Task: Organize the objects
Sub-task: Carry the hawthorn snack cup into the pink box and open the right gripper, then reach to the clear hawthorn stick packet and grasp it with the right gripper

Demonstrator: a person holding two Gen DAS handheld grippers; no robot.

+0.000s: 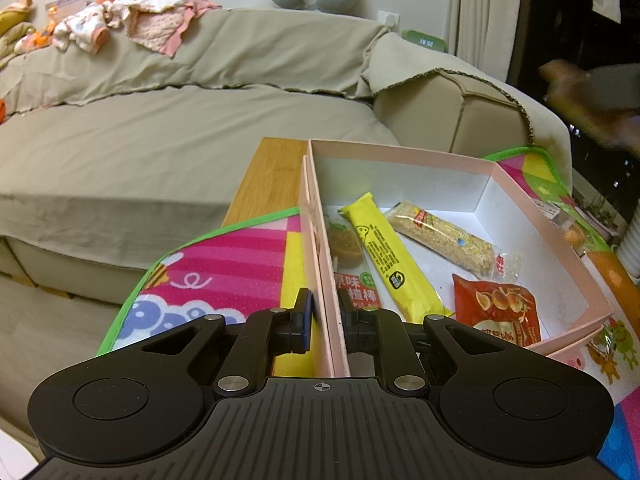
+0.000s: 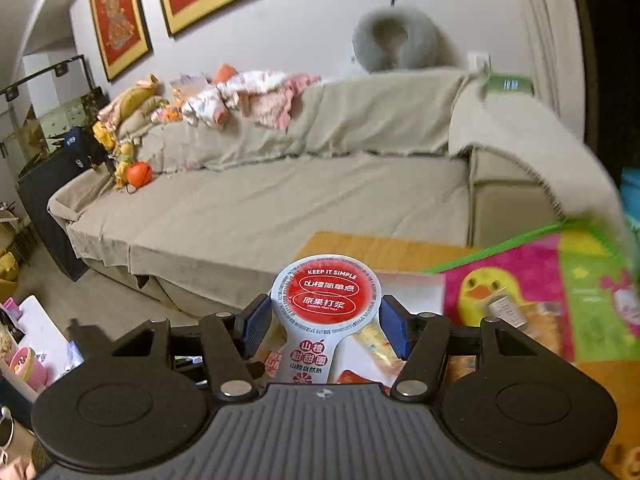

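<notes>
My left gripper [image 1: 325, 322] is shut on the near left wall of a pink cardboard box [image 1: 404, 156], one finger outside, one inside. In the box lie a yellow snack stick [image 1: 384, 252], a clear-wrapped grain bar [image 1: 444, 240], a red nut packet [image 1: 500, 312] and a hawthorn packet [image 1: 352, 280]. My right gripper [image 2: 326, 320] is shut on a round white hawthorn snack cup with a red lid [image 2: 328, 296], held above more snack packets [image 2: 380, 356] that are partly hidden.
The box sits on a colourful play mat [image 1: 224, 276] over a wooden table [image 1: 272, 176]; both also show in the right wrist view, the mat [image 2: 540, 288] and the table [image 2: 384, 248]. A beige sofa [image 1: 160, 128] lies beyond. A blurred hand [image 1: 592, 100] is at right.
</notes>
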